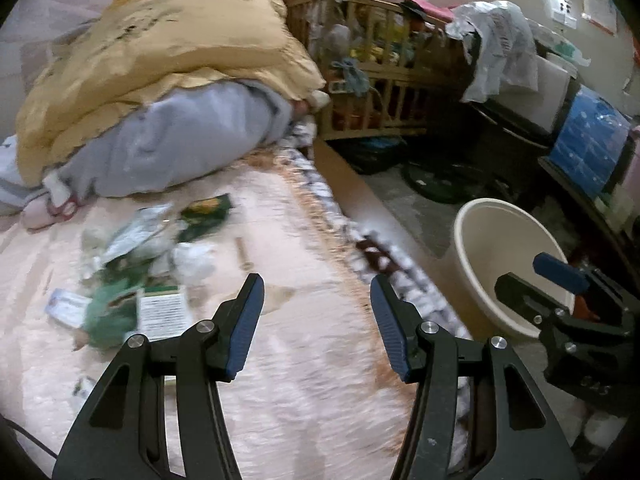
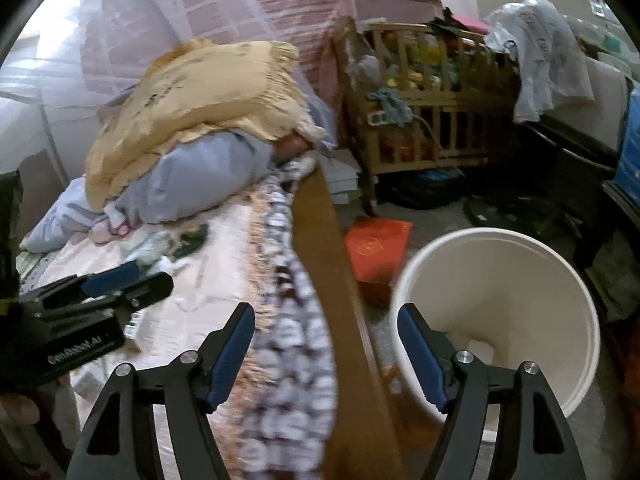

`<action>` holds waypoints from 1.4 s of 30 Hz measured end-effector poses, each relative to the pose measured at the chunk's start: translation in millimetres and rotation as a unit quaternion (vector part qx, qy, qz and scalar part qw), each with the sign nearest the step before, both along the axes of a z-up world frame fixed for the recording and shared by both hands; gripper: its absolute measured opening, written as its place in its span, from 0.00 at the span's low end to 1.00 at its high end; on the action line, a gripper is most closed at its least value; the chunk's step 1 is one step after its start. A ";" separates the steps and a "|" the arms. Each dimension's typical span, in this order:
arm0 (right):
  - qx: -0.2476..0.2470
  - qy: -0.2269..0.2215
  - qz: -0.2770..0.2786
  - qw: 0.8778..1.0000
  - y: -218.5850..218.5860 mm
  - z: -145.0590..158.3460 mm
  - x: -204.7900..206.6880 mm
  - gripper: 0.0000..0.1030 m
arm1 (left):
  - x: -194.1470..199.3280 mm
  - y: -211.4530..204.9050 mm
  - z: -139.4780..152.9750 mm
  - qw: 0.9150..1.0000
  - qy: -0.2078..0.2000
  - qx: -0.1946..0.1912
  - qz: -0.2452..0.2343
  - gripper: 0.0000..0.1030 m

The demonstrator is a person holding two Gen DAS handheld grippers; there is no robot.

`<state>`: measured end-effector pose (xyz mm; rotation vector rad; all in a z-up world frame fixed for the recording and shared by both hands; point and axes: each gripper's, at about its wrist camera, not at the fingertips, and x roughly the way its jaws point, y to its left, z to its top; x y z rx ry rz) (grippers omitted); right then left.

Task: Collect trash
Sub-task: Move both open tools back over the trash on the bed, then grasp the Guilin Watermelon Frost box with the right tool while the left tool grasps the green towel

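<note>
A pile of trash (image 1: 136, 264) lies on the pink bed cover: green and white wrappers, crumpled paper and a printed card. It also shows in the right wrist view (image 2: 172, 246). My left gripper (image 1: 316, 292) is open and empty above the bed, right of the pile. A cream bucket (image 1: 500, 256) stands on the floor beside the bed; it looks empty in the right wrist view (image 2: 500, 304). My right gripper (image 2: 326, 316) is open and empty over the bed's edge, its right finger over the bucket rim. It shows in the left wrist view (image 1: 560, 280).
A yellow blanket (image 1: 160, 60) on grey bedding fills the bed's far end. The wooden bed rail (image 2: 320, 240) runs between bed and bucket. A wooden crib (image 2: 424, 112), an orange box (image 2: 376, 248) and dark clutter crowd the floor.
</note>
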<state>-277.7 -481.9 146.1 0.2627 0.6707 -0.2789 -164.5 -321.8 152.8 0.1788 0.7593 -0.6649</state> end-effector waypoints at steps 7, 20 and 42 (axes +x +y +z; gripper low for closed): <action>-0.011 -0.003 0.029 1.000 39.6 9.2 19.1 0.71 | 7.3 48.3 3.8 0.999 -0.011 -0.003 0.031 0.52; -0.022 0.006 0.084 0.996 94.8 12.5 46.5 0.72 | 28.9 149.9 -2.9 0.996 -0.005 -0.003 0.092 0.52; 0.096 0.128 0.214 0.964 176.6 -72.3 188.8 0.76 | 86.7 213.9 -45.2 0.991 0.066 0.012 0.119 0.52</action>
